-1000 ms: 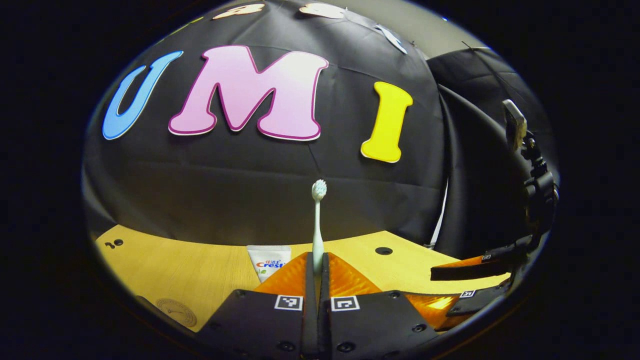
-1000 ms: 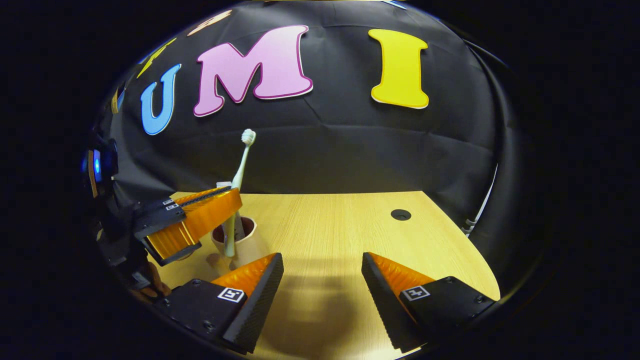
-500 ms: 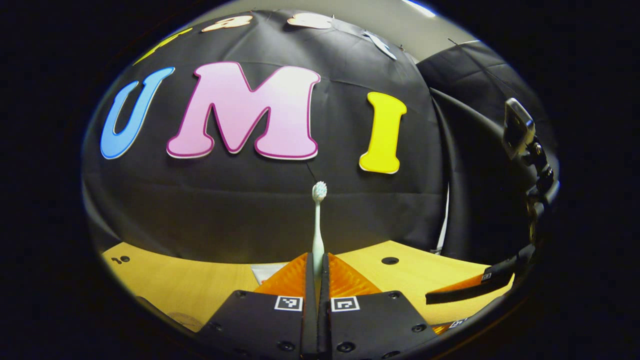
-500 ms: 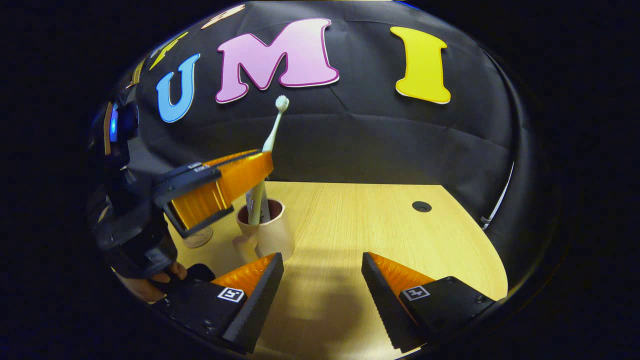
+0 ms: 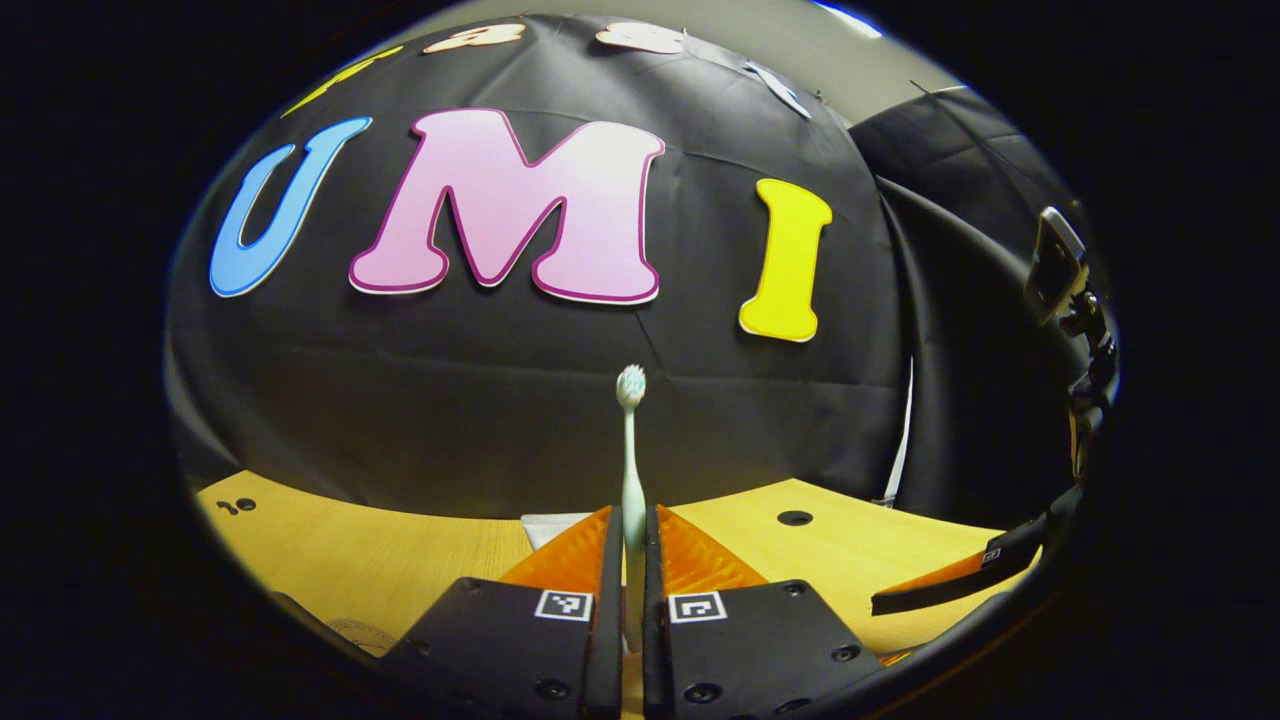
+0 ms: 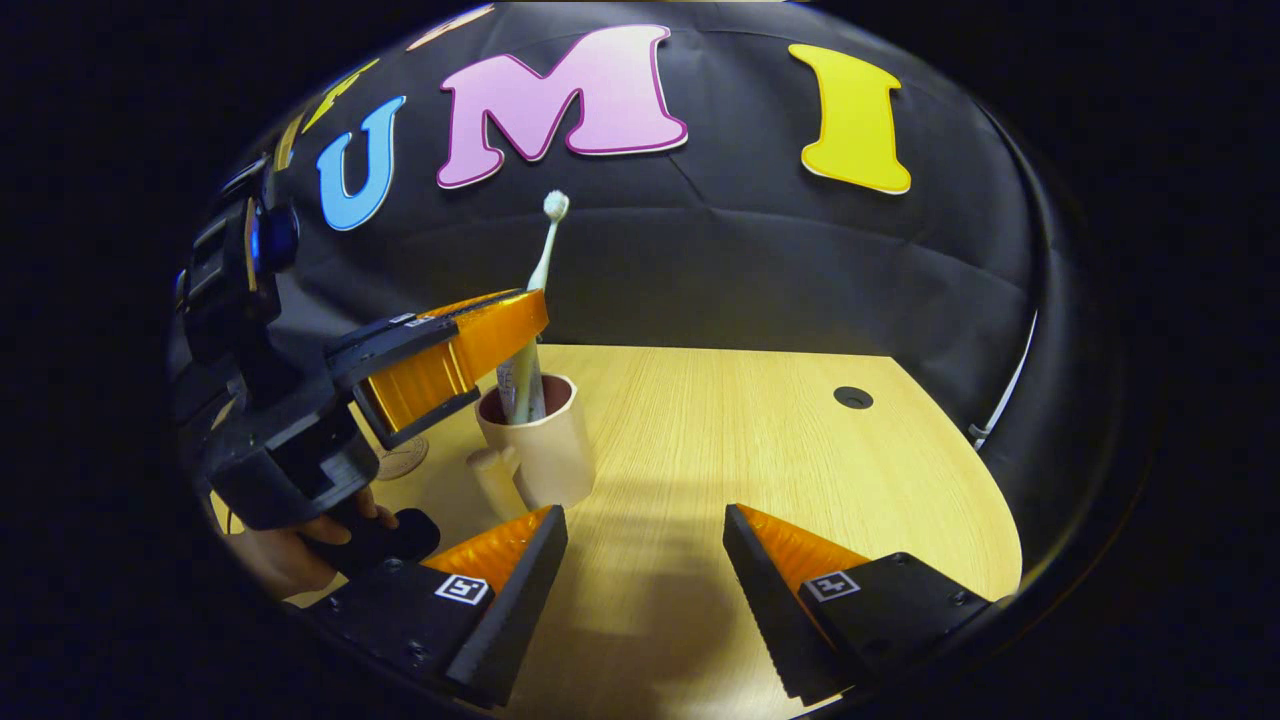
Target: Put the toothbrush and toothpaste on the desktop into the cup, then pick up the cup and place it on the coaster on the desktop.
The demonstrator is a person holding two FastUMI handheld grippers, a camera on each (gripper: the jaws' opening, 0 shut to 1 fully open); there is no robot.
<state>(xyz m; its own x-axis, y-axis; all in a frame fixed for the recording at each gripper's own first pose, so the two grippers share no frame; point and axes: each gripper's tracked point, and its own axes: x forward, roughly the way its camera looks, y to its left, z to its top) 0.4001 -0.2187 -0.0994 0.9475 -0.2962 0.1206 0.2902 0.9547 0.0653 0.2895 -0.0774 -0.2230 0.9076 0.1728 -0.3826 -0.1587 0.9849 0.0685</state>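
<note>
My left hand-held gripper (image 6: 520,330) has lowered the pale green plastic toothbrush (image 6: 545,240) deeper into the beige ceramic cup (image 6: 540,455). Fingers clamp it upright, clearing the rim. Right hand-held gripper (image 6: 645,560) waits wide.

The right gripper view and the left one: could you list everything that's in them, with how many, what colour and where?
toothbrush: one, pale green, upright, lower end in the cup, clamped by the left gripper
toothpaste: one, white tube, standing in the cup
cup: one, beige with dark red inside, on the desktop
coaster: one, tan, left of the cup
desktop: one, light wood
left gripper: orange and black
right gripper: orange and black, open, above the desktop
hand: one, holding the left gripper
</note>
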